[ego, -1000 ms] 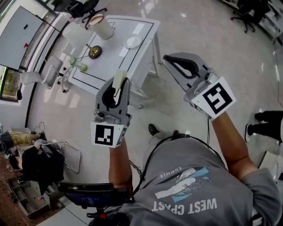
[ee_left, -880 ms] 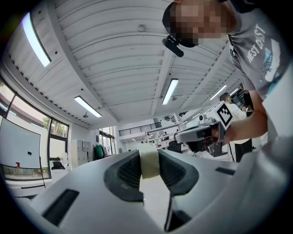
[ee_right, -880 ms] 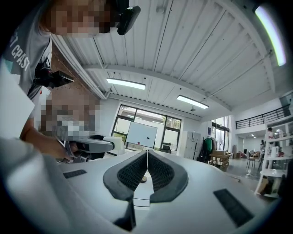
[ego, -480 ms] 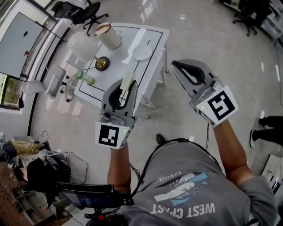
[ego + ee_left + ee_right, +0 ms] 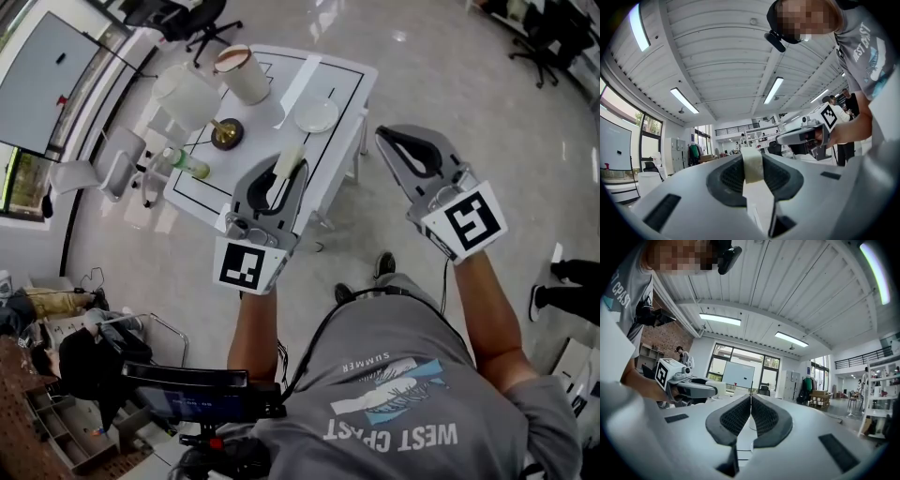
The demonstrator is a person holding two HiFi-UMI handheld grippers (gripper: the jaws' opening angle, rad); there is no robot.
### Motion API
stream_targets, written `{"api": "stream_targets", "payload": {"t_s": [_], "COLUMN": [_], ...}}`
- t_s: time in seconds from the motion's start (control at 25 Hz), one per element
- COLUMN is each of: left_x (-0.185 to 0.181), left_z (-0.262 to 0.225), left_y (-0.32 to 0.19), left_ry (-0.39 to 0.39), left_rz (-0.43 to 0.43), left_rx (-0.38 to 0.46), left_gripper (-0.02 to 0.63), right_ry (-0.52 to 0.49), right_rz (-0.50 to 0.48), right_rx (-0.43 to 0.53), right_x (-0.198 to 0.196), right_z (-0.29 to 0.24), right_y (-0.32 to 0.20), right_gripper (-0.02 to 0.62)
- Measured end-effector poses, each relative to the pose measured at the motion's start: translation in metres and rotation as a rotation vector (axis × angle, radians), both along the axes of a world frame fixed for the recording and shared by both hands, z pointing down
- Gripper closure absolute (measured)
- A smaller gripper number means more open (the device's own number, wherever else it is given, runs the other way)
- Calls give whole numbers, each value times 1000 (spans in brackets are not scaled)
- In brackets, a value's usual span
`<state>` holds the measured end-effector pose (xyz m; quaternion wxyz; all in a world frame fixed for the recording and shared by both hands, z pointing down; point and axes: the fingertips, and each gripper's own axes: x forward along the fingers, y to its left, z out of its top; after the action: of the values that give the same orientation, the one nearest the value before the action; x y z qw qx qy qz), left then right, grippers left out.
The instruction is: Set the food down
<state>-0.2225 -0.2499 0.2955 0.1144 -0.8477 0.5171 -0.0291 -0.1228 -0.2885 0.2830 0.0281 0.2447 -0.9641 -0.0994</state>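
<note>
Over the white table's [image 5: 251, 148] near edge, left tongs [image 5: 284, 178] clamp a pale food strip [image 5: 289, 160], clear of the surface. Right tongs [image 5: 387, 137] closed, empty, over floor.

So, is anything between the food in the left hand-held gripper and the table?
Nothing visible does. The left hand-held gripper holds the food above the near edge of the table. The plate lies just beyond it, and the bowl and bottle sit off to the left.
</note>
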Motion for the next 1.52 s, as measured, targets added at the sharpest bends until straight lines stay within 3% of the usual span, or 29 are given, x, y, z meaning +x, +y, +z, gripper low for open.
{"api": "stream_targets", "payload": {"t_s": [0.16,0.32,0.8,1.52], "left_x": [11,27,42,-18], "left_z": [-7,-7,16,58], "left_y": [-28,-56,-121,-199], "left_ry": [9,-34,-8,0], "left_rz": [-45,-64,-101,-71], "left_rx": [10,5,-2,-95], "left_gripper": [515,515,515,515], "right_ry": [1,-4,5,48], "right_rz": [-52,-89,-125,-53], "right_rx": [1,4,-9,-44], "right_x": [8,23,33,-12], "right_z": [-2,-8,13,31], "right_y": [-22,-47,-107,-160], "right_gripper": [588,588,588,588]}}
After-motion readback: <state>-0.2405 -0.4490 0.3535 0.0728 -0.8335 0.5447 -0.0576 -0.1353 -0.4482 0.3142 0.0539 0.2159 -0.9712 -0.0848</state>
